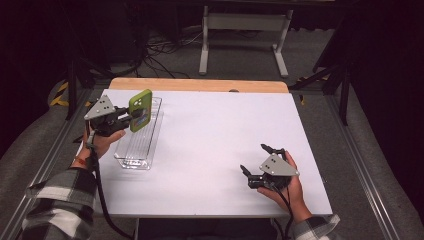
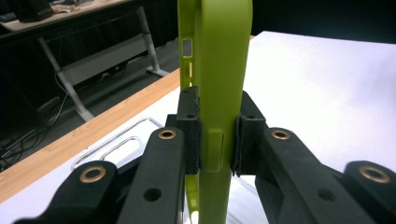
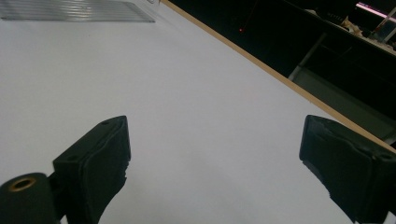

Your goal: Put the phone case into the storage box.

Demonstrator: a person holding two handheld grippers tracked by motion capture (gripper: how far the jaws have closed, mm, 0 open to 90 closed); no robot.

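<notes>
A person's left gripper (image 1: 131,117) clamps a green phone case (image 1: 140,110) by its edges, holding it upright on its long side above a clear plastic tray (image 1: 126,156) at the left of the white table (image 1: 220,135). Seen along the jaws in the left gripper view, the case (image 2: 223,70) stands on edge between the two black pads (image 2: 191,128), which press on either side of it; the tray's rim (image 2: 116,140) lies below and to the left. The upright, narrow hold looks suited to lowering the case into the long tray, which appears empty. At the near right of the table, the right gripper (image 1: 254,161) rests low in the other hand, its jaws standing well apart with nothing between them. In the right gripper view they frame bare tabletop (image 3: 196,116), the tray (image 3: 74,10) far off at upper left. That hand seems to be waiting out of the way while the left does the carrying.
</notes>
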